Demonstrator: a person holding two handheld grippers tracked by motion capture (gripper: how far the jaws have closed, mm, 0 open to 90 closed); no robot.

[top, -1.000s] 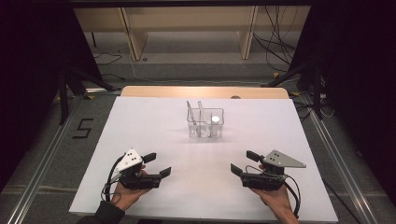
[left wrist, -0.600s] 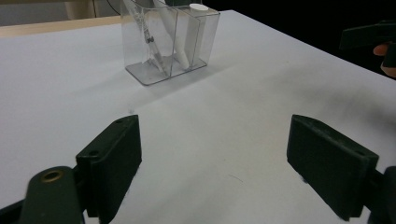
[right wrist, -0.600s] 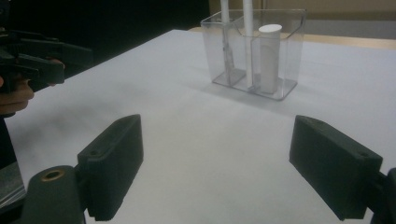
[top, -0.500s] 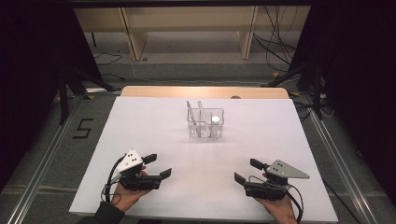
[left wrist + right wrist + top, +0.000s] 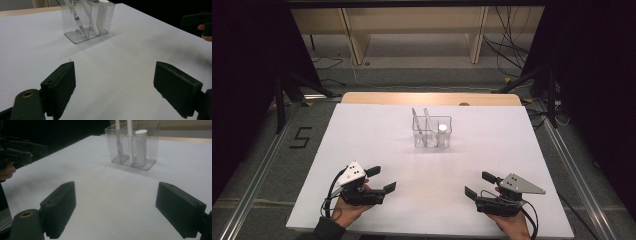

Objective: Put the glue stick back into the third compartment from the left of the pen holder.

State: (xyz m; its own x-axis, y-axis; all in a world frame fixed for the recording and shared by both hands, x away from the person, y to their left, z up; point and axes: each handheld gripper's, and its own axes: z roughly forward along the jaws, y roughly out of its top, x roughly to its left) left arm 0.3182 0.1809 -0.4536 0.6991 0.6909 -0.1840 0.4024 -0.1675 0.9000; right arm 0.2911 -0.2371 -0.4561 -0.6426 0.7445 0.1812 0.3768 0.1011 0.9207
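Observation:
A clear plastic organizer (image 5: 432,131) with compartments stands at the middle of the white table top (image 5: 362,135). It holds two slim pen-like sticks (image 5: 415,120) leaning left and a white cylinder (image 5: 442,128) on the right. My left gripper (image 5: 382,179) rests low at the front left, open, nothing between its jaws. At the front right my right gripper (image 5: 478,184) is also open and empty. In the left gripper view the organizer (image 5: 87,21) is far ahead of the left gripper (image 5: 115,72). The right gripper view shows the organizer (image 5: 135,143) beyond the right gripper (image 5: 116,192).
A wooden strip (image 5: 427,98) borders the table's far edge, with shelving legs and cables on the floor behind. Metal rails (image 5: 257,175) run along both sides. The other hand's gripper (image 5: 22,147) appears at the left of the right gripper view.
My right gripper has drawn back toward the near edge of the table and sits lower. The left gripper has barely moved. Both stay open.

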